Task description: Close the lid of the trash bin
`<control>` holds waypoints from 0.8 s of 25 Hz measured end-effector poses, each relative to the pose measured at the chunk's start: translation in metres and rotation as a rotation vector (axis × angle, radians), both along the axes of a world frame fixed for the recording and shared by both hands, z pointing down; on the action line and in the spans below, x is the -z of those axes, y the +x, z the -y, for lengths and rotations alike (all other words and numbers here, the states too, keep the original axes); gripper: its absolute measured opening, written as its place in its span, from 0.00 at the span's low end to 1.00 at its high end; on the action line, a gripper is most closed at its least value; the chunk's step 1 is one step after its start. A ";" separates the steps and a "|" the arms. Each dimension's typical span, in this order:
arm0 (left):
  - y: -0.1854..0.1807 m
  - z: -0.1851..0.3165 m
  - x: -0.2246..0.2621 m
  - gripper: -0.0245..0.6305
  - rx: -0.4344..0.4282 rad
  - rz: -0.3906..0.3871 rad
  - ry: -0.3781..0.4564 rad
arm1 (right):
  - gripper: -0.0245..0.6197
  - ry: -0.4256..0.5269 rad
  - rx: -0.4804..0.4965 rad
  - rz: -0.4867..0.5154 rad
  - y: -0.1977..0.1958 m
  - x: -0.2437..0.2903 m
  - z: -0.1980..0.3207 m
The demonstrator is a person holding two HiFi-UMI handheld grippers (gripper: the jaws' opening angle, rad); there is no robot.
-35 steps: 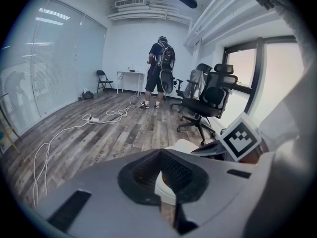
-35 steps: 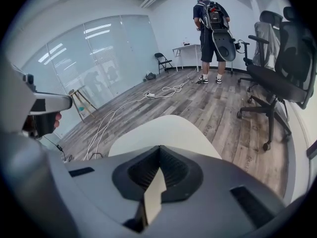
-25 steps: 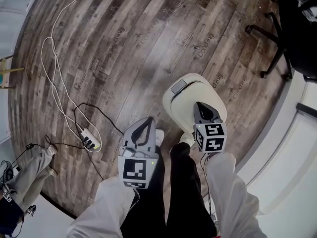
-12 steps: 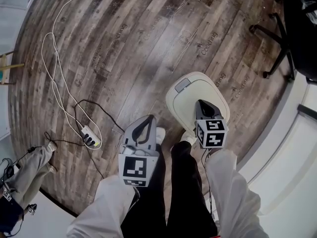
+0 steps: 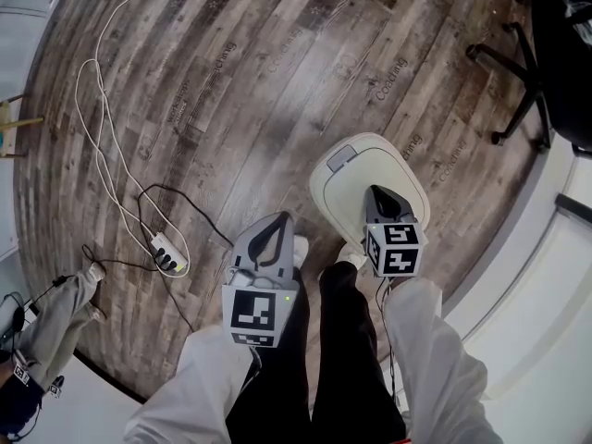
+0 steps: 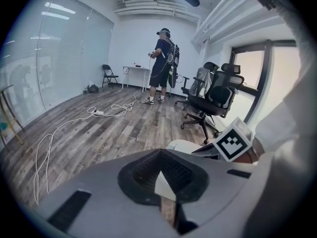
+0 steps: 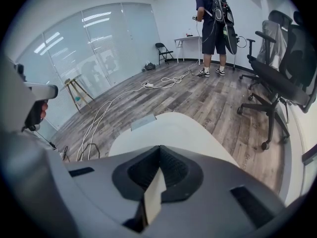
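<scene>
We hold both grippers low in front of us, above the wood-plank floor (image 5: 277, 72). The trash bin (image 5: 326, 213) stands just ahead of our feet, and its cream lid (image 5: 356, 188) lies flat across the top, with a small grey tab (image 5: 339, 159) at its far edge.

Our right gripper (image 5: 382, 199) sits over the near half of the lid, pointing along it toward the tab; we cannot tell whether it touches the surface. In the right gripper view its jaws meet at the tips with nothing between them, and the lid spreads out directly beyond them.

Our left gripper (image 5: 275, 232) hangs just beside the bin, on its left, over the floor and apart from the lid. Its jaws are also pressed together and empty. In the left gripper view the lid shows as a pale curve to the right of the tips.

A power strip (image 5: 166, 256) with white and black cables lies well to the left, and an office chair (image 5: 523, 67) stands beyond the bin to the right.
</scene>
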State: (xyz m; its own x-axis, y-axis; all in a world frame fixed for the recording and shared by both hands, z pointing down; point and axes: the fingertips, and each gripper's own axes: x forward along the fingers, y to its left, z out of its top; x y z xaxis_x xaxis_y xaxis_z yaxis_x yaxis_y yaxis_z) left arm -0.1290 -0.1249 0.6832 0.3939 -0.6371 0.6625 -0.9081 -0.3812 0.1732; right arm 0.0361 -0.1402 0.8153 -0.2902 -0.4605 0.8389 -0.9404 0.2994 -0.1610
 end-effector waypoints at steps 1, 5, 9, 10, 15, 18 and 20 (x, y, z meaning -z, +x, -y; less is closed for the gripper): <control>0.000 -0.001 0.000 0.04 -0.002 0.000 -0.001 | 0.07 0.000 -0.002 -0.002 0.000 0.000 0.000; -0.006 -0.001 -0.001 0.04 0.003 0.003 -0.001 | 0.07 0.000 -0.007 -0.005 -0.002 -0.001 -0.001; -0.008 -0.001 -0.002 0.04 0.005 0.004 -0.004 | 0.07 -0.008 -0.010 -0.008 -0.001 -0.004 -0.001; -0.009 -0.001 -0.003 0.04 0.005 0.006 -0.005 | 0.07 -0.006 -0.013 -0.008 -0.001 -0.005 -0.001; -0.011 -0.005 -0.006 0.04 0.006 0.008 -0.016 | 0.07 0.011 -0.026 -0.015 -0.001 -0.005 0.000; -0.011 -0.008 -0.007 0.04 0.006 0.009 -0.018 | 0.07 0.006 -0.020 -0.012 -0.001 -0.006 0.000; -0.011 -0.010 -0.005 0.04 0.006 0.008 -0.016 | 0.07 0.000 -0.016 -0.010 -0.002 -0.006 0.000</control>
State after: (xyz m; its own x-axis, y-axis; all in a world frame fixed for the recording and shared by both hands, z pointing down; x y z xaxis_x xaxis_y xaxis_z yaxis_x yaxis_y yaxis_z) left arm -0.1402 -0.1152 0.6887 0.3847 -0.6284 0.6761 -0.9117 -0.3731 0.1720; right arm 0.0345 -0.1398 0.8211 -0.2741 -0.4651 0.8418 -0.9467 0.2843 -0.1512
